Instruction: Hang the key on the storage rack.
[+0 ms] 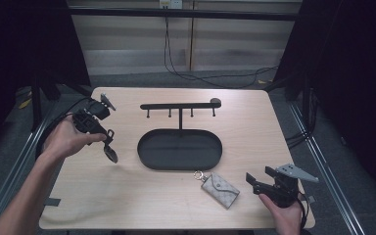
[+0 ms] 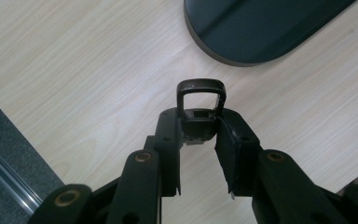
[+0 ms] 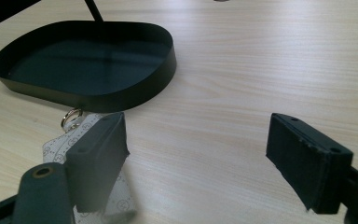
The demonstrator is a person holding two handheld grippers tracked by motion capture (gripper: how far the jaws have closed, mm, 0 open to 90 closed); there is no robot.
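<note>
No words, brand names or numbers are showing legibly on anything on the table. The grey key pouch (image 1: 220, 190) is carrying a repeating small printed monogram pattern, seen closer in the right gripper view (image 3: 65, 145), but its marks are staying too small and blurred to read as letters.

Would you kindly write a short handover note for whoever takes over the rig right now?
Left hand-held gripper: shut on a dark key fob, held above the table left of the black tray.
Right hand-held gripper: open, holding nothing, near the table's front right.
Patterned key pouch: lies on the table in front of the tray, with its ring toward it.
Done: fob picked up.
Left: probably hang the fob on the hook rack, then handle the pouch.
</note>
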